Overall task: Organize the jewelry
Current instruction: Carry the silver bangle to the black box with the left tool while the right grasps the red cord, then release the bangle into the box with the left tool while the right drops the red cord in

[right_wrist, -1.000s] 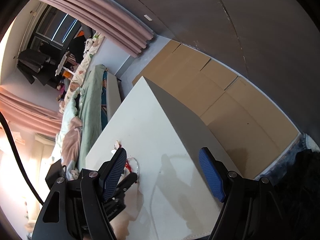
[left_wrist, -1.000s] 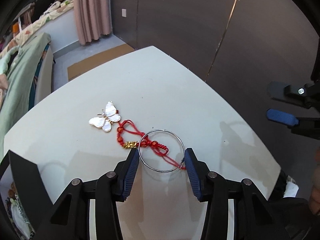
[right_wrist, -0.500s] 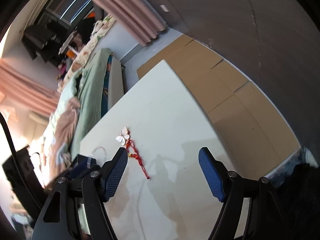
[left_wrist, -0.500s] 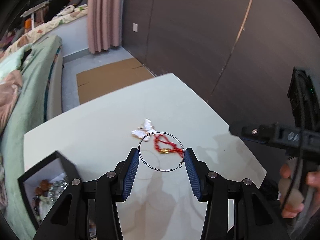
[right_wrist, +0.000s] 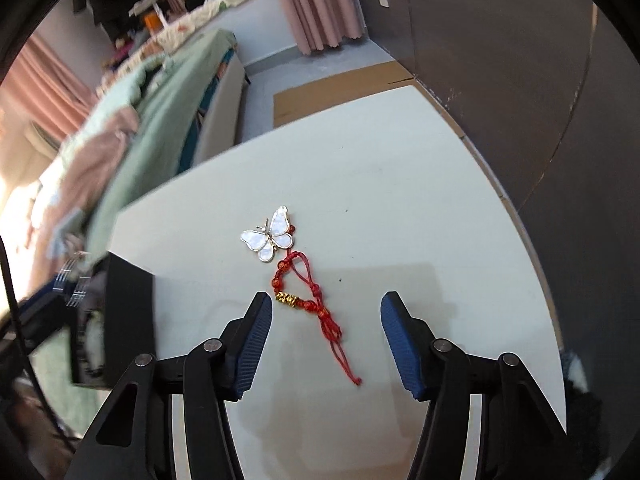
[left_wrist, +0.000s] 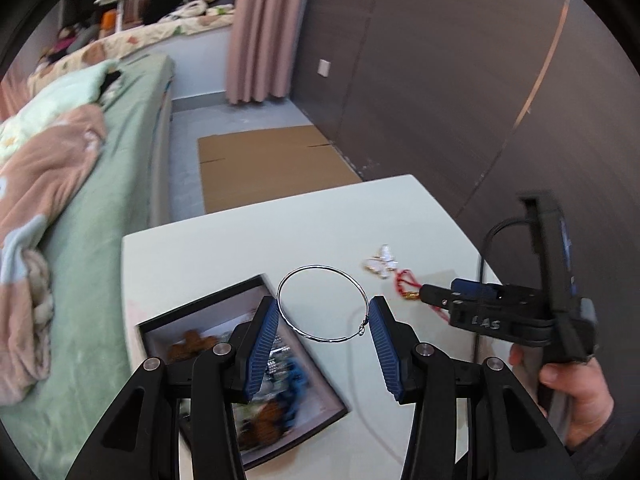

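Two pieces are being handled at once. The left gripper (left_wrist: 323, 330) pinches a thin silver bangle (left_wrist: 322, 304) across its width, both blue pads bearing on the wire rim, and holds it clear of the white table (left_wrist: 224, 252), partly above the near corner of an open black jewelry box (left_wrist: 208, 308). The box interior is blurred; brown and blue items lie in it, but they cannot be identified. The right gripper (right_wrist: 326, 322) hangs nose-down over a red cord bracelet (right_wrist: 306, 298) with a gold bead, which lies flat on the table with its tail trailing toward the camera. Its jaws are closing, with the cord between them but the pads not yet on it, so nothing is gripped. A pearl-white butterfly brooch (right_wrist: 270, 240) lies at the far end of the cord, touching or just beside it; which cannot be told. Judgement: the step in hand is stowing the bangle while the right side lines up the next pick. The next move calls for carrying the bangle fully over the box, lowering it and then spreading the pads, and for setting the right pads down astride the knotted section, clear of the brooch, before they meet
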A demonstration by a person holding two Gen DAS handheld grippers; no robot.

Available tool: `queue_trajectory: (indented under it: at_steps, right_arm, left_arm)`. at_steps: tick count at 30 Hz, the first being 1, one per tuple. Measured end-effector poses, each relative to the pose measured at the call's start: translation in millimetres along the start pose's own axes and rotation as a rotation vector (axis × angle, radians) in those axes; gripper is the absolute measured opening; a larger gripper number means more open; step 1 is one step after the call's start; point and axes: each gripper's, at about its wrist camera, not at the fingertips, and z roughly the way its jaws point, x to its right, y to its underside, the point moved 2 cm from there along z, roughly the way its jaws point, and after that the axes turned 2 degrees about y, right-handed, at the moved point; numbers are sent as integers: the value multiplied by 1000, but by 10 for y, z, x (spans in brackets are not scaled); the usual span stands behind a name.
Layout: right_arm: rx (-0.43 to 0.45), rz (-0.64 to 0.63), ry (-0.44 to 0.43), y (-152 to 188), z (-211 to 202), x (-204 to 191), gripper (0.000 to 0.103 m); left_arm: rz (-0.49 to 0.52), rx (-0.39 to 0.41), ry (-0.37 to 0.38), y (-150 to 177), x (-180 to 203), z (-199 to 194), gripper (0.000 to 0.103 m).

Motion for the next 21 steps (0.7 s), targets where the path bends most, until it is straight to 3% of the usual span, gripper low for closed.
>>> queue_trajectory:
  at_steps: [4, 5, 6, 10, 20, 21]
  right_arm:
    - [5, -80, 117, 45, 48, -114, 44]
    - [6, -94, 144, 74, 34, -140, 33]
    - [8, -98, 151, 90, 20, -150, 11]
    - [3, -36, 57, 139, -61, -132, 9]
    - [154, 122, -235, 142, -464, -221, 9]
    - [168, 143, -281, 144, -505, -231, 9]
  left_arm:
    - [-45, 6, -15, 39, -189, -112, 48]
    - [-50, 7, -18, 48, -224, -138, 48]
    - [-53, 8, -20, 60, -252, -164, 48]
    - [-61, 4, -20, 117, -325, -245, 48]
    - [-93, 3, 19, 106, -402, -342, 50]
    - [-104, -1, 17, 107, -426, -342, 56]
